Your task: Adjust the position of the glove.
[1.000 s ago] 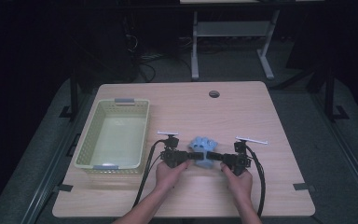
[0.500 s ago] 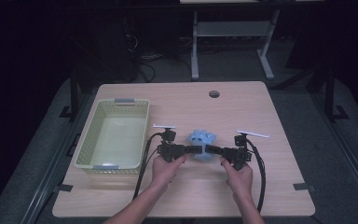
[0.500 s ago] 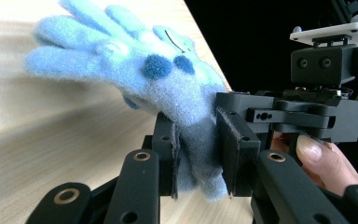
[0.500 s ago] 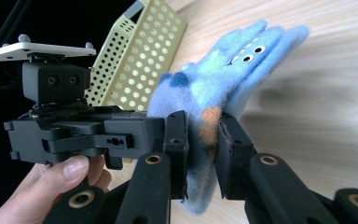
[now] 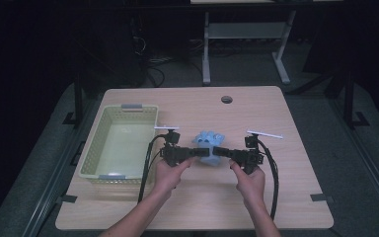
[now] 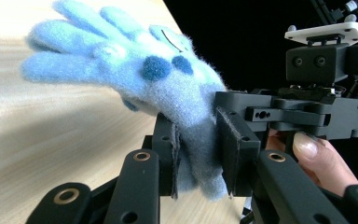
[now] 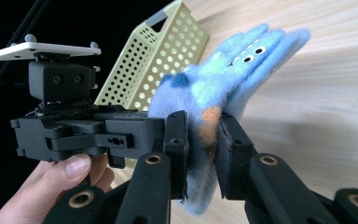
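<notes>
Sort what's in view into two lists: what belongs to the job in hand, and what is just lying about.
In the job:
- blue glove, clamped at its cuff
- left gripper
- right gripper

Lying about:
- green basket, at the left of the table

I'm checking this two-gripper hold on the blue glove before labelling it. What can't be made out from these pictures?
- Glove cuff: in the left gripper view the left gripper covers it; in the right gripper view the right gripper does.
- Glove's face pattern: too small in the high view.
- Whether the glove clears the table: the high view's downward angle hides any gap.
- Basket: partly behind the glove and left gripper in the right gripper view.
</notes>
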`<state>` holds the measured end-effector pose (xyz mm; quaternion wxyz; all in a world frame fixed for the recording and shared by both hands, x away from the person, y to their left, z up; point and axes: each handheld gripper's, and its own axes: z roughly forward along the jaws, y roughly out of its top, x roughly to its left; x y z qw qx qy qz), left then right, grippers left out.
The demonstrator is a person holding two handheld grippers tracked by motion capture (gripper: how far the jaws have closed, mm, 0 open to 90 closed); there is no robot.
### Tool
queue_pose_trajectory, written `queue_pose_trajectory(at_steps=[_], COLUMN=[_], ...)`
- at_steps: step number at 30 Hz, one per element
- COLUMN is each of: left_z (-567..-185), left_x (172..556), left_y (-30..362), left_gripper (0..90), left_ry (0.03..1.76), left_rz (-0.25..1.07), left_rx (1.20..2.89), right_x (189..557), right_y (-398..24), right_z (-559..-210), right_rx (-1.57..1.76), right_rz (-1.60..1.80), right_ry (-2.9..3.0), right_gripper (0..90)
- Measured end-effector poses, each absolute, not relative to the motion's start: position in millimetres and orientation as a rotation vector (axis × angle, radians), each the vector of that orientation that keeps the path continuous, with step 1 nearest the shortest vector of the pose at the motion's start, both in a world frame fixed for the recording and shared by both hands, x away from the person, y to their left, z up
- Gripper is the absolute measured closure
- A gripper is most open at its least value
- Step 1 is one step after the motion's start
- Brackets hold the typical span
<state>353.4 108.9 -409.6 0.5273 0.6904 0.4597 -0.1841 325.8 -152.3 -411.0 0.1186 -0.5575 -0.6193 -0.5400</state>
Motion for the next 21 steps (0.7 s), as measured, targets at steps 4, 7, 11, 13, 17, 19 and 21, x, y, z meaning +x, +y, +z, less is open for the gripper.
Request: queue_pose_trajectory(at_steps=[4,7,11,13,17,19,21], left_z=[-403,-397,-393,-393,-390,-387,-385], left_x=[354,355,356,356,356,356,356], left_y=[113,118,124,126,132,136,139], left_gripper=[69.6,69.6,69.6,69.6,69.6,69.6,69.6], left_ry=[1.095,1.088,1.087,1.088,1.089,1.087,1.085], left_rz=[-0.435,-0.426,-0.423,-0.42,-0.416,-0.412,-0.408], left_rx=[1.655,1.648,1.636,1.633,1.63,1.628,1.627], right_x=[327,329,331,332,334,335,336], right_y=[-147,-144,-139,-136,-132,-128,-125], right_z=[-404,-399,-394,-391,-389,-387,-385], right_rx=[-1.613,-1.603,-1.592,-1.587,-1.579,-1.563,-1.558], right_rz=[-1.587,-1.594,-1.6,-1.597,-1.592,-1.603,-1.599], right_ry=[-1.822,-1.828,-1.83,-1.839,-1.844,-1.858,-1.863], right_gripper=[75.9,75.9,75.9,75.9,75.9,75.8,75.9])
